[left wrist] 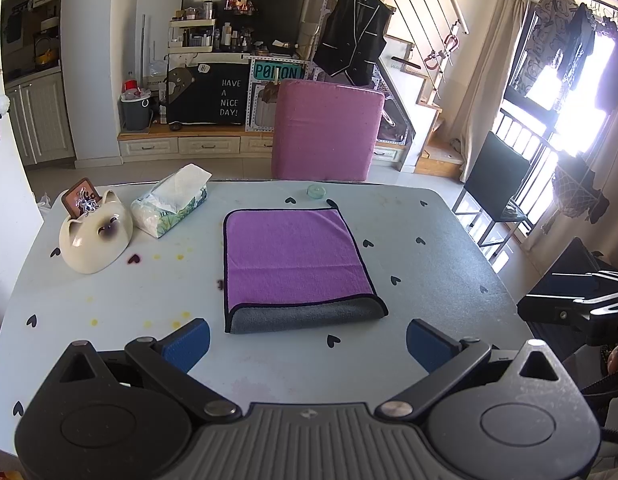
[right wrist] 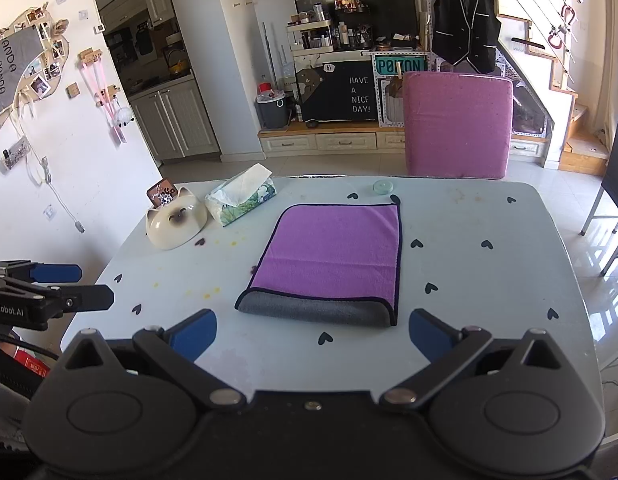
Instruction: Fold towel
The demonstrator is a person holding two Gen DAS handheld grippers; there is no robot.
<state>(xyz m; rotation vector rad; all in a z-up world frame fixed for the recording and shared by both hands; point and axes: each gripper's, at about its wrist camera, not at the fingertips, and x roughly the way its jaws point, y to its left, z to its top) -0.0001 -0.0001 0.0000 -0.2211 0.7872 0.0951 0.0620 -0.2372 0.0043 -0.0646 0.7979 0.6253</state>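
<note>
Towel: we see the purple towel (left wrist: 295, 256) folded flat mid-table (left wrist: 109, 292), its grey underside showing along the near edge, just ahead of both grippers.
Left gripper (left wrist: 307, 340): we hold it level before the towel's near edge, fingers spread wide, gripping nothing.
Right gripper (right wrist: 313, 330): likewise spread wide and empty, just short of the towel (right wrist: 333, 256).
Tissue pack (left wrist: 169, 208): beyond the towel's left side.

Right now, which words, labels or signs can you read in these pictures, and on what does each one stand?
"HAVE A NICE DAY!": black board under the shelves.
"Hi": speech bubble on that board.
"PO..ON": teal sign, middle letters unclear.
"PANDA": grey wall hanging.
"enRobot.AI": left gripper, cut off.
Tissue pack: unreadable.
</note>
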